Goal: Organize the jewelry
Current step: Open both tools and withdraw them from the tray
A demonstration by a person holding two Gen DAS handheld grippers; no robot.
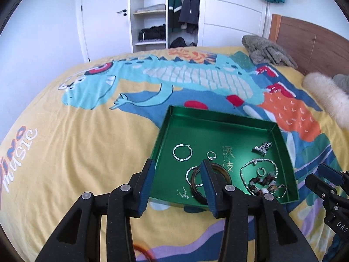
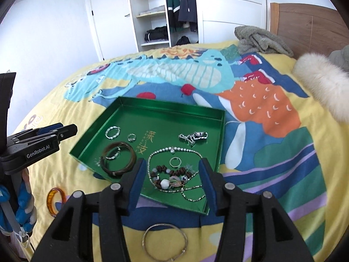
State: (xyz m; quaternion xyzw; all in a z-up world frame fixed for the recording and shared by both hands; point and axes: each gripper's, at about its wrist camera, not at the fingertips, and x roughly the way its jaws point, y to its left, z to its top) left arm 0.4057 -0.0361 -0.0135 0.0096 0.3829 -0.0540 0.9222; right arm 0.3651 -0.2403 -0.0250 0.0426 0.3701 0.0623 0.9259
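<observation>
A green tray (image 1: pixel 172 122) (image 2: pixel 220 131) lies on the bed and holds several pieces of jewelry: a twisted silver hoop (image 1: pixel 182 152) (image 2: pixel 112 132), a small ring (image 1: pixel 211 155) (image 2: pixel 131 137), a dark brown bangle (image 1: pixel 220 166) (image 2: pixel 130 159), a pearl necklace (image 1: pixel 261 160) (image 2: pixel 172 150), a beaded bracelet (image 2: pixel 174 174) and a silver chain piece (image 1: pixel 262 147) (image 2: pixel 193 137). My left gripper (image 1: pixel 176 168) is open and empty over the tray's near left part. My right gripper (image 2: pixel 172 169) is open and empty over the beads. A silver bangle (image 2: pixel 164 243) and an amber bangle (image 2: pixel 55 200) lie on the bedspread outside the tray.
The bed has a yellow dinosaur bedspread (image 1: pixel 76 142). A grey towel (image 1: pixel 266 50) and a white fur item (image 1: pixel 327 98) lie near the wooden headboard (image 1: pixel 309 41). An open wardrobe (image 1: pixel 165 13) stands behind. The right gripper shows at the left wrist view's right edge (image 1: pixel 327 181).
</observation>
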